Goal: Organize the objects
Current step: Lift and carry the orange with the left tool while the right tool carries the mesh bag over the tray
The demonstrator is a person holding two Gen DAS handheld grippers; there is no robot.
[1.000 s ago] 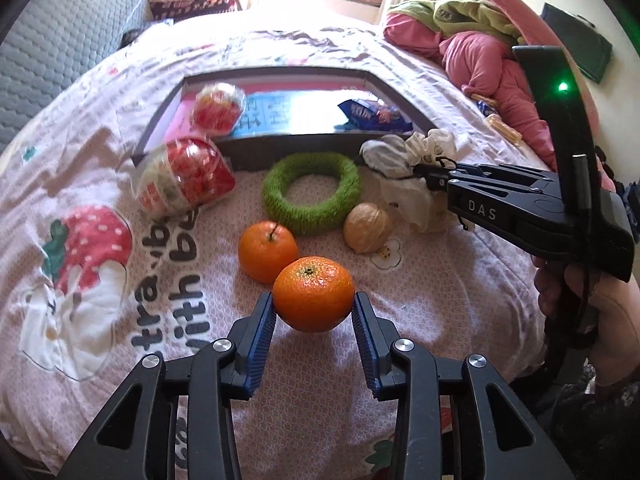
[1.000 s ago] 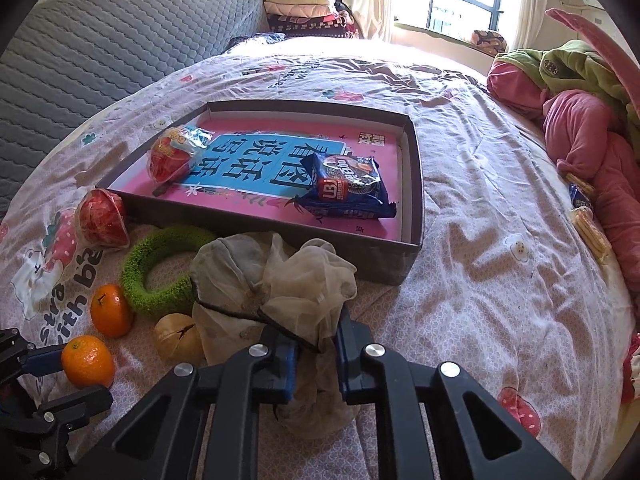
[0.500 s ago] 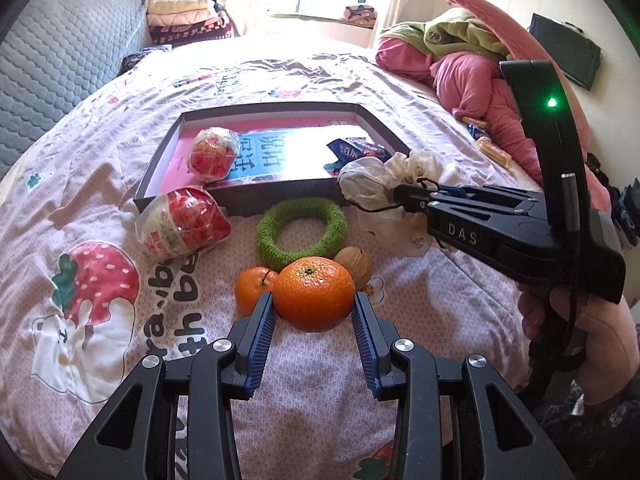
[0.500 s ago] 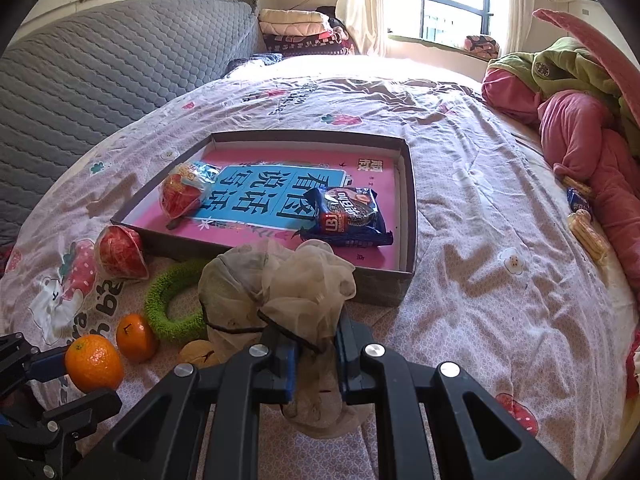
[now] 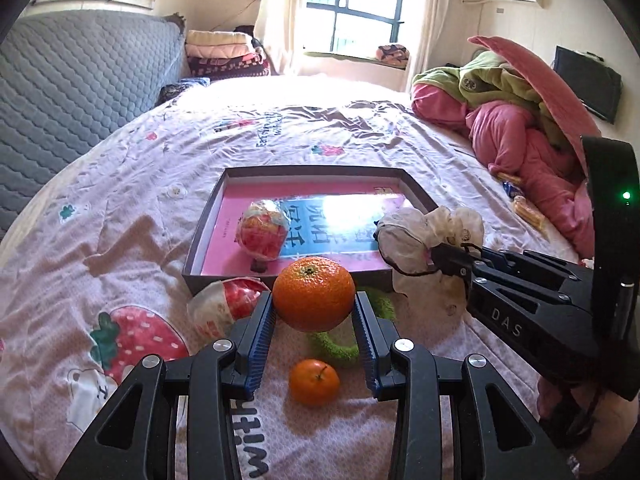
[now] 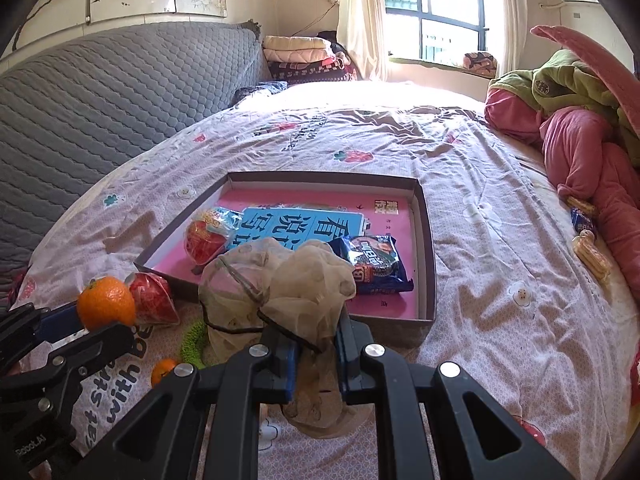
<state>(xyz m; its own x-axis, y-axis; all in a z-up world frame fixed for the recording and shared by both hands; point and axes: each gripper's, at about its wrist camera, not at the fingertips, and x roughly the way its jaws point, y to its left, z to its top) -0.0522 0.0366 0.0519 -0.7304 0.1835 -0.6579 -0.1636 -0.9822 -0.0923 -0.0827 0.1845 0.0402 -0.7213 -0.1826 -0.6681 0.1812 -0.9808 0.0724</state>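
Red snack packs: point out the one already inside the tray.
It is the red snack pack lying on the tray's pink floor, at its left side. The other red pack lies on the bedspread, outside the tray's near wall.

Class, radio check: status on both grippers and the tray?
Left gripper shut on orange. Right gripper shut on scrunchie. Tray ahead holds two snack packs; nothing in the way.

Sunlit window beyond a pink-sheeted bed, grey quilted headboard left.

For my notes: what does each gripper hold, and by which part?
Left gripper holds an orange by its sides. Right gripper pinches a beige scrunchie at its lower edge.
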